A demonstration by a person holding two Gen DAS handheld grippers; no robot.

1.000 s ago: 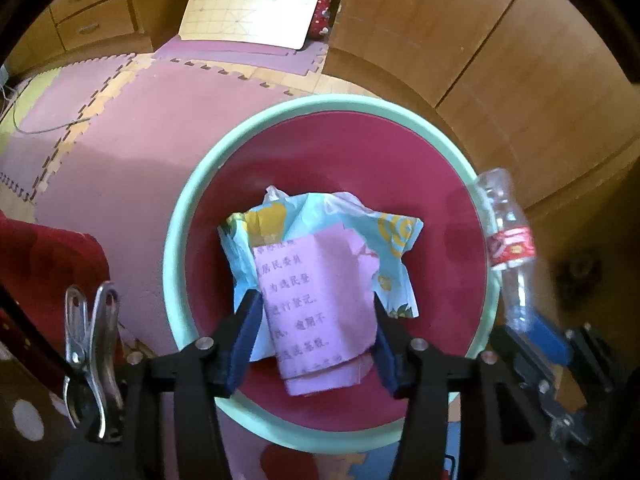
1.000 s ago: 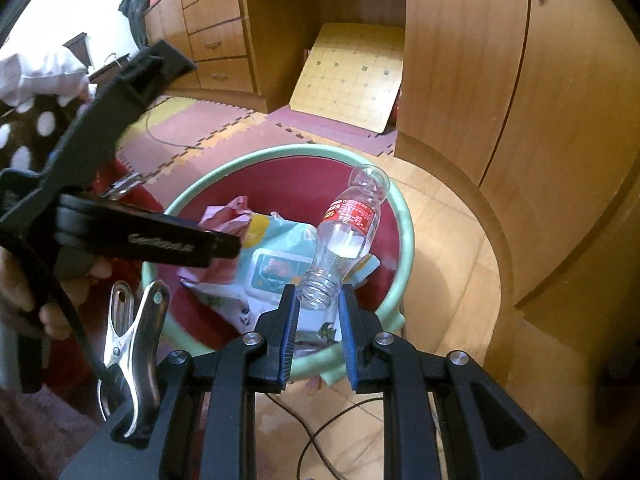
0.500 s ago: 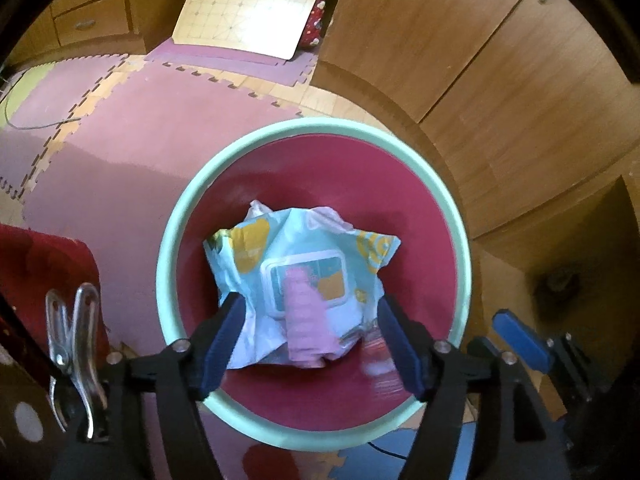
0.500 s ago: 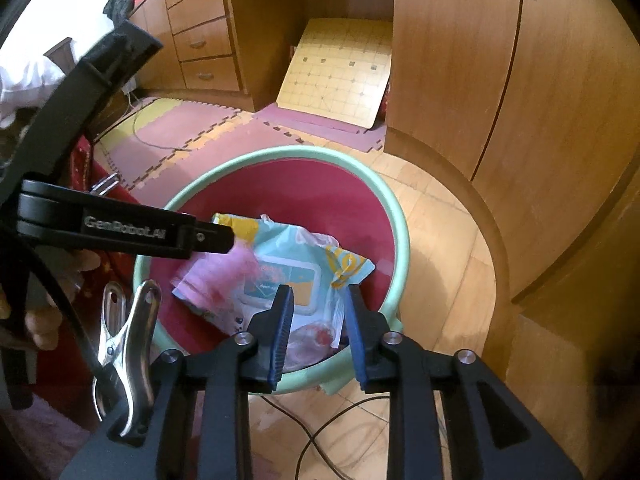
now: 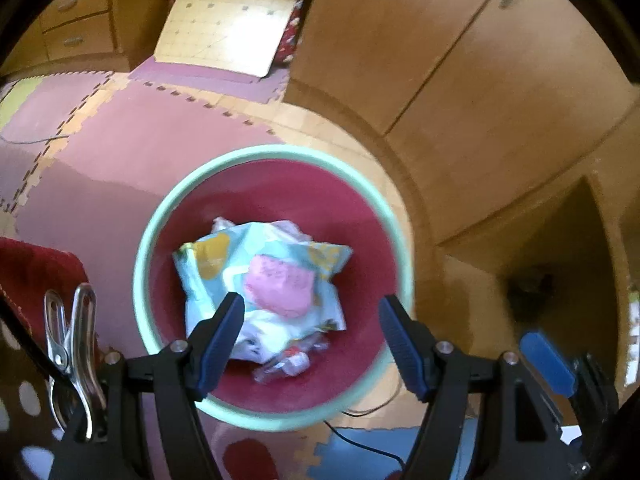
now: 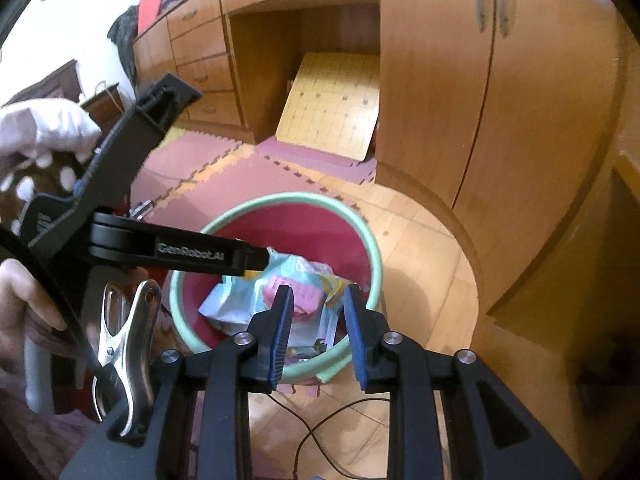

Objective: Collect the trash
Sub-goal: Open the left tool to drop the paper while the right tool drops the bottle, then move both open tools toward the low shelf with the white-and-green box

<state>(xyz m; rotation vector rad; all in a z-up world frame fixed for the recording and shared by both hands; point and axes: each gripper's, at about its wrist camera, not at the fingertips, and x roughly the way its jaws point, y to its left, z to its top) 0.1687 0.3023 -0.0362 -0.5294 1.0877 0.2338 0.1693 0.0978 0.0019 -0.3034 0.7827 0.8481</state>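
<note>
- While both grippers hang empty above the basin (image 5: 140, 280), the left gripper (image 5: 312, 336) has its fingers spread wide and the right gripper (image 6: 316, 328) has them apart, so a careless drop could knock the near rim.
- Just inside the near rim lies the plastic bottle (image 5: 288, 362); it is light and could roll out if the basin tips.
- On the wipes pack (image 5: 224, 264) in the middle sits the pink paper (image 5: 280, 284), loose, so it may slide off.
- Beyond the far rim, the foam mats (image 5: 120, 148) show no trash I can see; something could be missed there.

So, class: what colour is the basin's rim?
Pale mint green rim, deep red inside; clearest in the left wrist view.
</note>
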